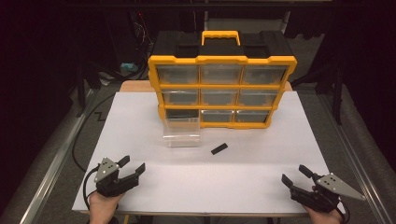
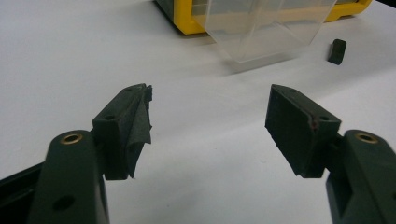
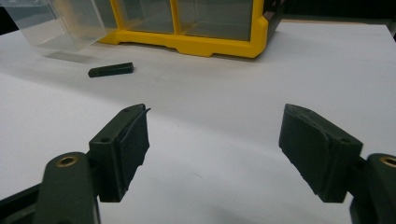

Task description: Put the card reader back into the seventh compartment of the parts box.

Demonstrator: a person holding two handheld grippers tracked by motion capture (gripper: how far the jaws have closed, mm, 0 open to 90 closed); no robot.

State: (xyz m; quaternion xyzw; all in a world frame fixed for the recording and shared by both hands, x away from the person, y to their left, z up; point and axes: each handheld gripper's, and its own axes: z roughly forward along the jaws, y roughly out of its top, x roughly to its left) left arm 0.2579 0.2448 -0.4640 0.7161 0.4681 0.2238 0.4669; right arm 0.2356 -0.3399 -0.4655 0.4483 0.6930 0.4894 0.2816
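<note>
1. Two tools rest low at the near edge of the white worktop [image 1: 261,186]: the left tool [image 1: 132,167] and the right tool [image 1: 294,175], both released, jaws spread with nothing between them.
2. A yellow-and-black drawer cabinet [image 1: 222,84] stands at the far side.
3. One clear drawer [image 1: 181,132] sits pulled out from its bottom-left slot.
4. A small black block [image 1: 219,149] lies on the worktop just right of that drawer, well apart from both tools.

I am seeing no readable text, label, brand or number anywhere: nothing is showing on the yellow-framed drawer cabinet [image 1: 222,91], on the clear drawer [image 1: 181,131], or on the small black block [image 1: 219,149].
</note>
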